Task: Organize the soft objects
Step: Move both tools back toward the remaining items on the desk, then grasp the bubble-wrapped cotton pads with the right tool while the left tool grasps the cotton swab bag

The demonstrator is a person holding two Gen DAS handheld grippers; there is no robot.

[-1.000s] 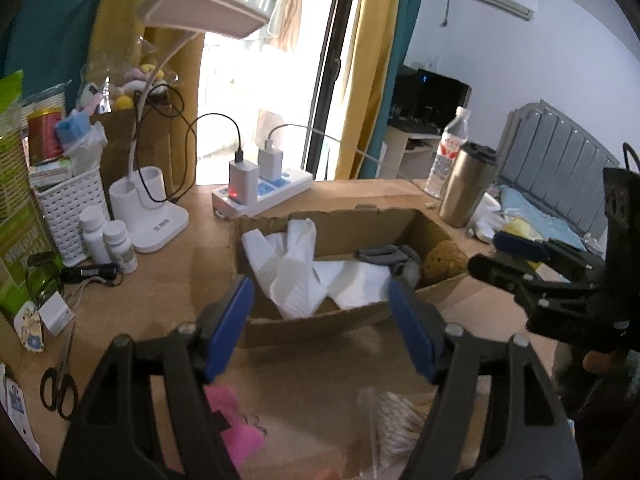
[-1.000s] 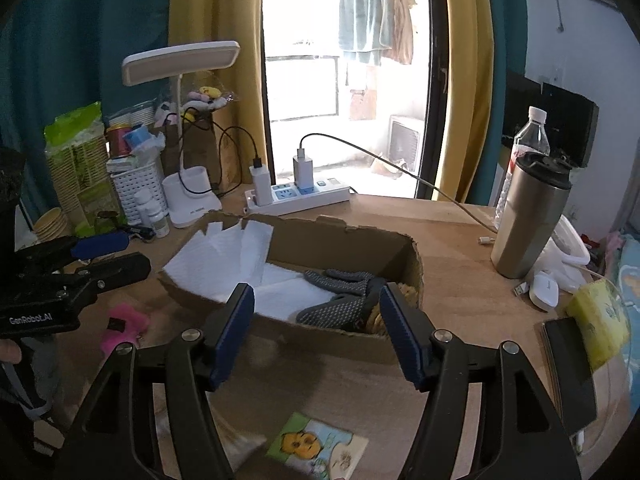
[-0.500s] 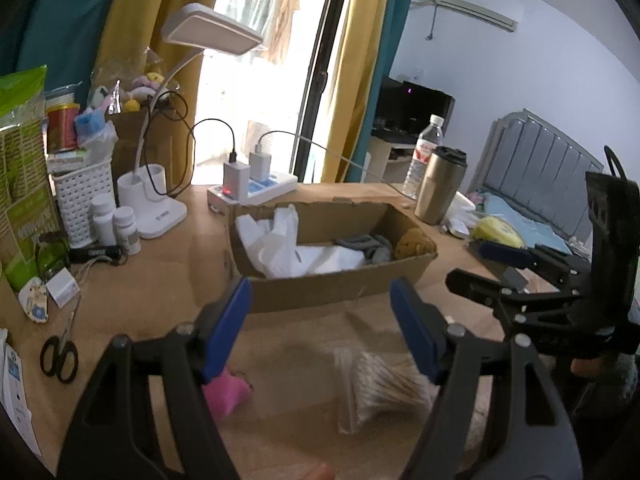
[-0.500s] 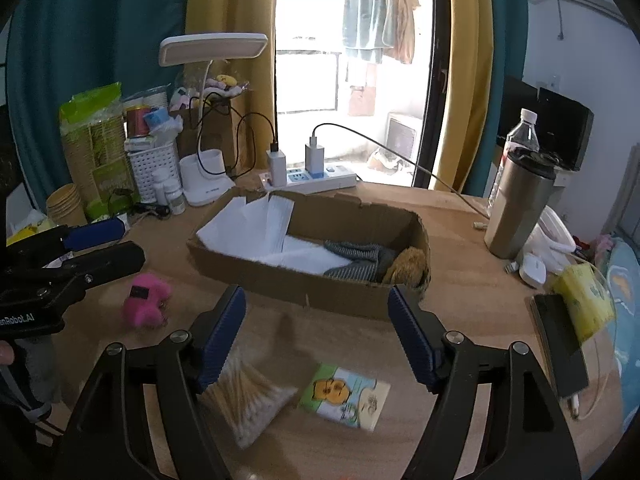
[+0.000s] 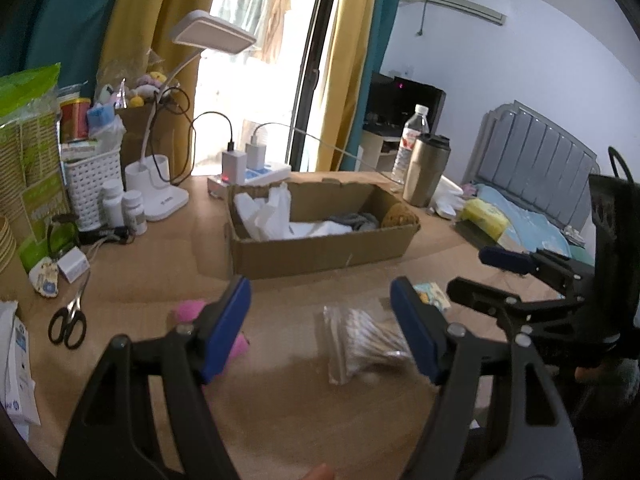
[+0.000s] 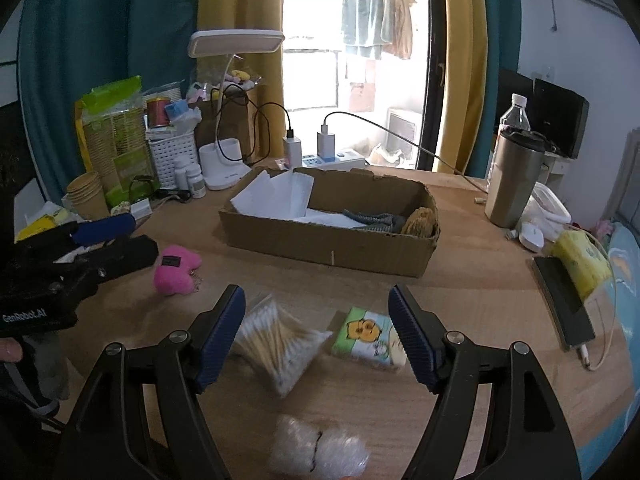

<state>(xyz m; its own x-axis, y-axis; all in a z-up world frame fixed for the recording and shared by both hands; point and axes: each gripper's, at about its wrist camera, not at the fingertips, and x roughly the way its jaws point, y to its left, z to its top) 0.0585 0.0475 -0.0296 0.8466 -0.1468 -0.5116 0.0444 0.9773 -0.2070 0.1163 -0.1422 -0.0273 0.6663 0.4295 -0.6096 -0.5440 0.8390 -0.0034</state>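
Both grippers have drawn back from the cardboard box (image 6: 332, 236), so more of the wooden table (image 6: 480, 292) shows in front of it than a second ago. Left gripper (image 5: 320, 328) hangs with its jaws spread wide and empty, and right gripper (image 6: 316, 332) is likewise wide apart, gripping nothing. One box sits mid-table, holding white paper sheets (image 6: 280, 196), one grey knitted glove (image 6: 372, 218) and one brown sponge (image 6: 420, 220) at its right end. Loose on the table in front of it lie four soft things: one pink plush heart (image 6: 176, 270) to the left, one bag of cotton swabs (image 6: 276, 344), one small tissue pack (image 6: 368, 338) just beside it, and one clear bubble-wrap wad (image 6: 316, 448) nearest the camera. One pair of scissors (image 5: 68, 320) lies far left, and two white pill bottles (image 5: 122, 208) stand by the desk lamp (image 6: 224, 168)
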